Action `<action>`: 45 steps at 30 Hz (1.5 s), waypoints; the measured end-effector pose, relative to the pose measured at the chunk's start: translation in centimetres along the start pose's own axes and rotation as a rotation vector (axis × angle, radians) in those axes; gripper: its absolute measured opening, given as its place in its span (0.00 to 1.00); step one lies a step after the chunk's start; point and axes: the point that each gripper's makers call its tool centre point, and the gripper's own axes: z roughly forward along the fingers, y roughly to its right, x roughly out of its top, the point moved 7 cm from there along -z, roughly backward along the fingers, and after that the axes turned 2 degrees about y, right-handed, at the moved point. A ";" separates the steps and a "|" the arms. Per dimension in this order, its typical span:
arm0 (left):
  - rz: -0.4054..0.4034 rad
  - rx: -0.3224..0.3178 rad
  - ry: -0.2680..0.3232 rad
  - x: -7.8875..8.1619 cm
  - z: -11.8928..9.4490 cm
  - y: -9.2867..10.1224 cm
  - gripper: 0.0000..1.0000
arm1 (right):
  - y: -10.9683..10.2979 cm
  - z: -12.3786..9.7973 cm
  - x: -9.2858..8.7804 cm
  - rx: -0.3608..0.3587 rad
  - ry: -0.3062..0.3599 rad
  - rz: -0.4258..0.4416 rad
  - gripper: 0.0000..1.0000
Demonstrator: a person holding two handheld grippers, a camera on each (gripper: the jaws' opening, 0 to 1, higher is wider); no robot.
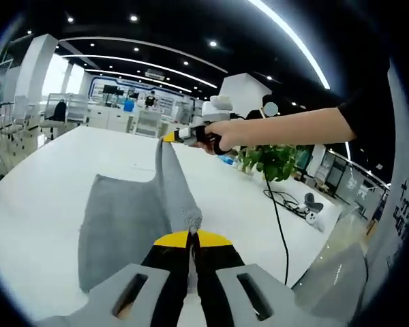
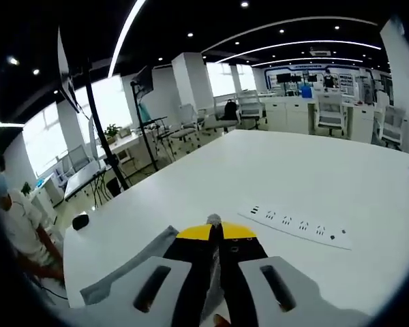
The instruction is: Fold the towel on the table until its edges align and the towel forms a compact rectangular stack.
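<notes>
A grey towel (image 1: 123, 218) lies partly on the white table (image 1: 48, 197), with one edge lifted into a taut ridge. My left gripper (image 1: 191, 238) is shut on the towel's near corner, its yellow-tipped jaws pressed together. In the left gripper view, the right gripper (image 1: 172, 136) comes in from the right, held by a person's hand, and pinches the far corner above the table. In the right gripper view, my right gripper (image 2: 215, 235) is shut with a bit of grey towel (image 2: 213, 219) poking out at its tips, and more towel (image 2: 133, 269) hangs down to the left.
A white power strip (image 2: 296, 225) lies on the table to the right of the right gripper. A potted green plant (image 1: 273, 160) and a black cable (image 1: 279, 211) sit at the table's right side. Desks and chairs fill the room behind.
</notes>
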 end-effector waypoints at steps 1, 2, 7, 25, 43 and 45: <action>-0.005 0.004 0.007 0.0 -0.2 -0.2 0.02 | -0.1 0.4 0.0 0.000 0.001 0.000 0.01; -0.013 0.010 0.012 0.0 -0.3 -0.4 0.02 | -0.3 0.6 0.0 0.001 0.002 -0.002 0.01; -0.014 0.036 0.025 -0.1 -1.0 -1.0 0.02 | -1.3 1.7 0.4 0.020 0.009 -0.007 0.00; -0.060 0.156 0.010 -1.3 -2.7 -4.2 0.02 | -4.3 4.2 0.1 0.074 -0.002 -0.015 0.00; -0.113 0.234 -0.070 -4.8 -2.8 -6.5 0.02 | -6.0 8.2 -2.3 0.125 -0.061 -0.046 0.01; -0.123 0.241 -0.071 -5.1 -2.8 -6.8 0.02 | -6.1 8.6 -2.6 0.126 -0.069 -0.047 0.01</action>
